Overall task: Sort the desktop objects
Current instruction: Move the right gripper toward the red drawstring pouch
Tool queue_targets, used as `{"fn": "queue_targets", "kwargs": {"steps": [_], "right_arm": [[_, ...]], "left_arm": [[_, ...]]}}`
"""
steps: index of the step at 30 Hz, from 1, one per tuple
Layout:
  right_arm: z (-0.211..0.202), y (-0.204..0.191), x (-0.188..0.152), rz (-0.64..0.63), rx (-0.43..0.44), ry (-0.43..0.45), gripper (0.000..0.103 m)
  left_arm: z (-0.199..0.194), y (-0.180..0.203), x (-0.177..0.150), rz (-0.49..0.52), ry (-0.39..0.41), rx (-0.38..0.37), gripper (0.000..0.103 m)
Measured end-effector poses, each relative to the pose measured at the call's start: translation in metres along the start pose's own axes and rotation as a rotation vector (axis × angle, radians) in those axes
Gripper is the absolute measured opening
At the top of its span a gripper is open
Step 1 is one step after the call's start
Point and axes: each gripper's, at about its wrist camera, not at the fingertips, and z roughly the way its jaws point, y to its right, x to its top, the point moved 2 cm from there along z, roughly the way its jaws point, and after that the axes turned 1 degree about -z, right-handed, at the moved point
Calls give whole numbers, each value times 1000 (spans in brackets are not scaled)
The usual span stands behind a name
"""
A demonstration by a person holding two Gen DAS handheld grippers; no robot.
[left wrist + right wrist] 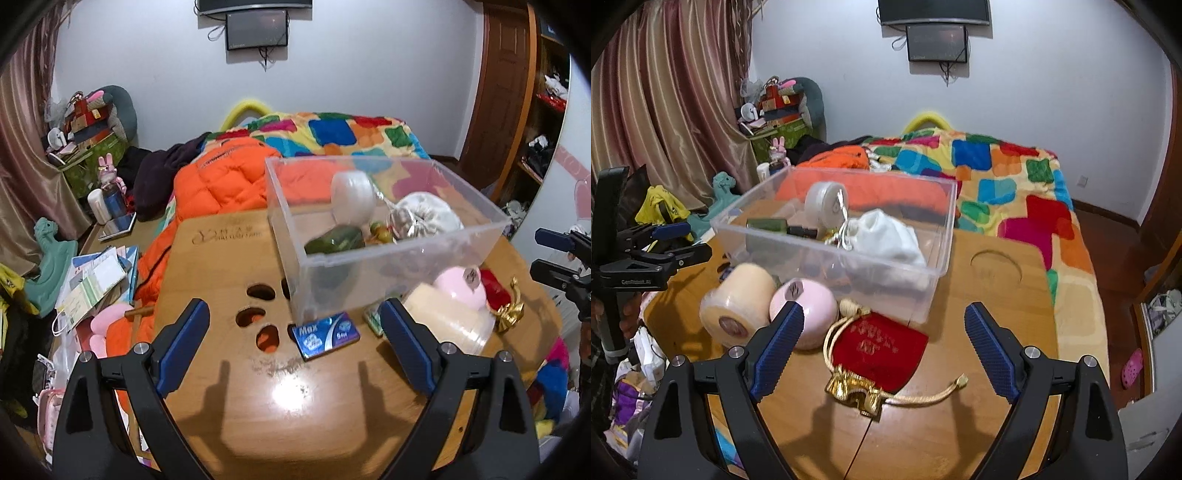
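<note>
Tongs [295,332] in your left hand and tongs [884,332] in your right gape empty; blue card [325,335] and red pouch [882,345] lie just beside the clear bin [886,266].

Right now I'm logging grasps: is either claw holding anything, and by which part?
Nothing is held. The left claw and the right claw are both open and empty above the table.
</note>
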Motion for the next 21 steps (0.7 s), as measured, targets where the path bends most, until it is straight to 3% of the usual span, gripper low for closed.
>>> {"fn": "queue_targets", "kwargs": {"steps": [12,21], "right_arm": [[37,1,-33,35,39,-112,87],[59,-1,-38,37,78,-164,87]], "left_arm": [[28,8,-16,-3,-80,-24,94],[41,8,-19,-31,-121,-46,94]]}}
